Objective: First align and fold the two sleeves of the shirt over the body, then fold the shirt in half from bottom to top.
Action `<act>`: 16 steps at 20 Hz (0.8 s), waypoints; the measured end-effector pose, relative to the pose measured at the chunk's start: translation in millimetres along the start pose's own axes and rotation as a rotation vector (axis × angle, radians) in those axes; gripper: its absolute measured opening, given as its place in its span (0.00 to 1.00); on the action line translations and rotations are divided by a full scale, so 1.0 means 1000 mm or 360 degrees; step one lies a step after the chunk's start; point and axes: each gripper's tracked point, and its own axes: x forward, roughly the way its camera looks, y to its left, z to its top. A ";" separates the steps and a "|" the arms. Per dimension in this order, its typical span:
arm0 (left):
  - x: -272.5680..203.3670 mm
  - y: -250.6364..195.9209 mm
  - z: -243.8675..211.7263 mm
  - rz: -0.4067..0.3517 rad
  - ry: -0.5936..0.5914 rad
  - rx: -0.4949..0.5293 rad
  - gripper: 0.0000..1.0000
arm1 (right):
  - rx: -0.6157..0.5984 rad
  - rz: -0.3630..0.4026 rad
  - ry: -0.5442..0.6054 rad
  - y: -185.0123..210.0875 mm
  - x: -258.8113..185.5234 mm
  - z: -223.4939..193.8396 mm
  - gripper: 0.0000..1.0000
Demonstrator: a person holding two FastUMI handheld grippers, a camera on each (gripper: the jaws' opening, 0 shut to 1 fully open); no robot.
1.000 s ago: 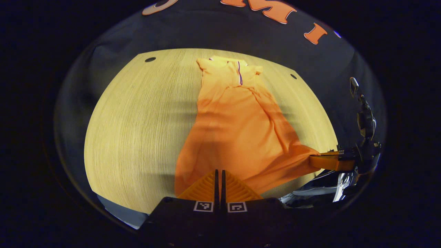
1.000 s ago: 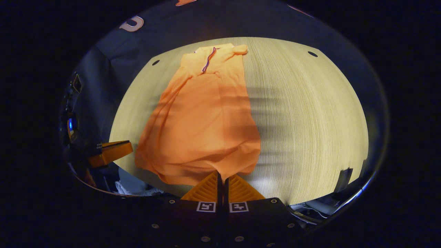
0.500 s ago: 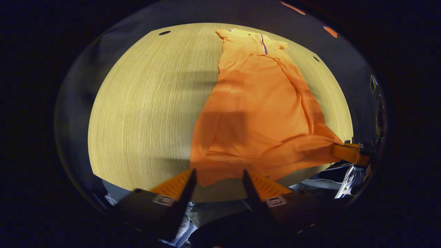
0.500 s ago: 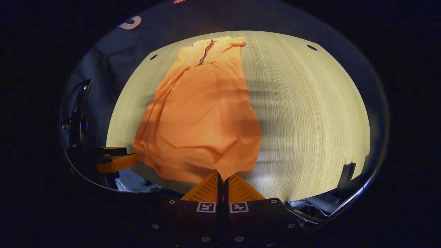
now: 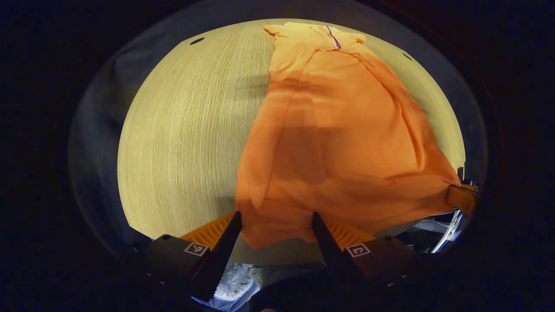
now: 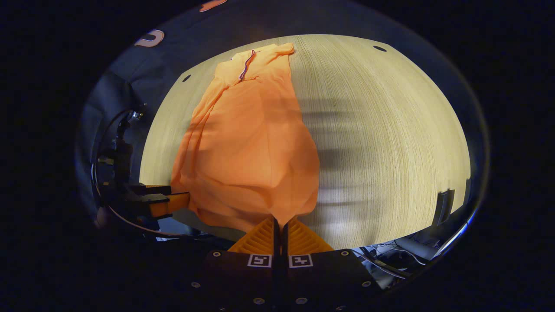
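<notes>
Since 1 s ago, left gripper [image 5: 275,225] has spread apart around shirt [image 5: 342,143] hem. Right gripper [image 6: 280,225] pinches the hem's other corner on the table [image 6: 390,130].

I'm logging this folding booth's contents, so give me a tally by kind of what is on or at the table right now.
Shirts: 1, the orange shirt lying on the table
Grippers: 2, the left gripper and the right gripper
Tables: 1, the wooden table
Total: 4
</notes>
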 end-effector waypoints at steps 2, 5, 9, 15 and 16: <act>0.002 -0.005 -0.001 -0.0043 0.0030 -0.0065 0.96 | -0.0001 -0.0001 0.0006 -0.003 -0.001 -0.001 0.00; 0.004 -0.007 -0.001 -0.0059 0.0105 -0.0132 0.87 | -0.0009 0.0005 0.0012 -0.003 0.000 0.000 0.00; 0.003 -0.027 0.003 -0.0117 -0.0045 0.0036 0.08 | -0.0031 0.0024 0.0001 0.003 -0.001 0.004 0.00; -0.019 -0.020 0.031 -0.0234 -0.0276 0.0060 0.01 | -0.0035 0.0036 -0.0077 0.010 -0.004 0.021 0.00; -0.026 -0.019 0.049 -0.0247 -0.0343 0.0087 0.01 | -0.0038 0.0044 -0.0096 0.013 -0.007 0.027 0.00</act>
